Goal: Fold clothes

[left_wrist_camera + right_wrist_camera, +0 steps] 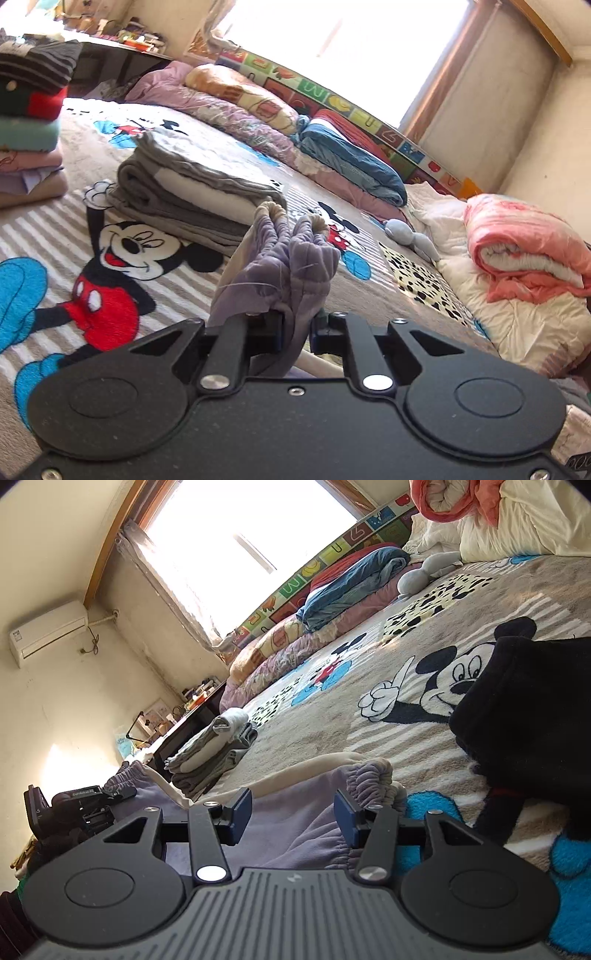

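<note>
Left wrist view: the left hand-held gripper (295, 325) has its jaws pressed together on a bunch of the lavender trousers (284, 269), whose gathered elastic cuffs (295, 221) stand up just above the jaws, lifted off the bed. Below them lies the cartoon-mouse blanket (122, 258) that covers the bed. At 11 o'clock from the pinched cloth sits a folded grey garment pile (192, 192) on the blanket. At the far 9 to 10 o'clock edge a taller stack of folded clothes (33, 110) rises, striped on top, then red, teal and pink. At 1 o'clock rolled quilts, purple (236, 110) and blue (351, 162), line the wall under the window. At 3 o'clock a pink rolled quilt (524, 251) rests on white bedding.

Right wrist view: the right hand-held gripper (293, 812) has its blue-padded jaws spread apart, with the lavender trousers (295, 812) lying between and under them; the pads do not visibly press the cloth. The elastic waistband (369, 775) bunches at 1 o'clock from the jaws. At 9 o'clock the left hand-held gripper (110, 794) pinches another elastic edge of the same garment. The grey folded pile (214, 753) sits at 11 o'clock, well behind. A black garment (524, 716) lies on the blanket (332, 686) at 2 o'clock. An air conditioner (48, 631) hangs on the wall at 10 o'clock.
</note>
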Tool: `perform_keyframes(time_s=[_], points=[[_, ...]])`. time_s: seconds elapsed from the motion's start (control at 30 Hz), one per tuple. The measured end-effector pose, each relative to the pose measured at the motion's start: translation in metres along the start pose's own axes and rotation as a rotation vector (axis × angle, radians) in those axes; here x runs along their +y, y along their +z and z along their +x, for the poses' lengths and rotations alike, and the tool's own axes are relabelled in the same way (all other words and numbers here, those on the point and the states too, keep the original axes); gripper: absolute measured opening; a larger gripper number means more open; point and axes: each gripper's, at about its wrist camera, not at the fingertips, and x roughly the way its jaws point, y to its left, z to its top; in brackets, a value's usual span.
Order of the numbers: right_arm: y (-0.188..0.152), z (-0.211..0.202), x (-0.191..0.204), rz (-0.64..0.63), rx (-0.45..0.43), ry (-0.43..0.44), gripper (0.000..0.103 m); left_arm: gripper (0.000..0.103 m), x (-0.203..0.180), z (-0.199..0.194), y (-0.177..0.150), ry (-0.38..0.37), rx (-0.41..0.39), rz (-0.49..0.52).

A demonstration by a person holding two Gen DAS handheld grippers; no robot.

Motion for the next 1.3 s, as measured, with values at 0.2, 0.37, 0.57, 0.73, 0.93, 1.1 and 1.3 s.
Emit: perform_keyframes(time_s=[0.2, 0.37, 0.57, 0.73, 0.93, 1.1, 1.3], points=[[0.008, -0.02, -0.007, 0.025, -0.055, 0.004, 0.052, 0.01, -0.067, 0.013, -0.036, -0.044, 0.04, 0.157], [0.013, -0.037, -0.021, 0.06, -0.093, 0.001, 0.052, 0.009, -0.111, 0.027, -0.067, -0.096, 0.087, 0.213], [0.015, -0.046, -0.037, 0.119, -0.117, -0.01, 0.053, 0.009, -0.163, 0.036, -0.101, -0.137, 0.123, 0.314], [0.016, -0.047, -0.043, 0.144, -0.122, -0.013, 0.053, 0.009, -0.2, 0.031, -0.133, -0.127, 0.097, 0.504], [0.016, -0.048, -0.046, 0.157, -0.122, -0.017, 0.053, 0.009, -0.231, 0.029, -0.178, -0.06, 0.043, 0.773], [0.016, -0.05, -0.047, 0.162, -0.127, -0.017, 0.053, 0.016, -0.245, 0.027, -0.212, -0.081, 0.029, 0.97], [0.018, -0.052, -0.045, 0.142, -0.141, -0.035, 0.053, 0.05, -0.242, 0.0, -0.229, -0.152, 0.013, 1.119]])
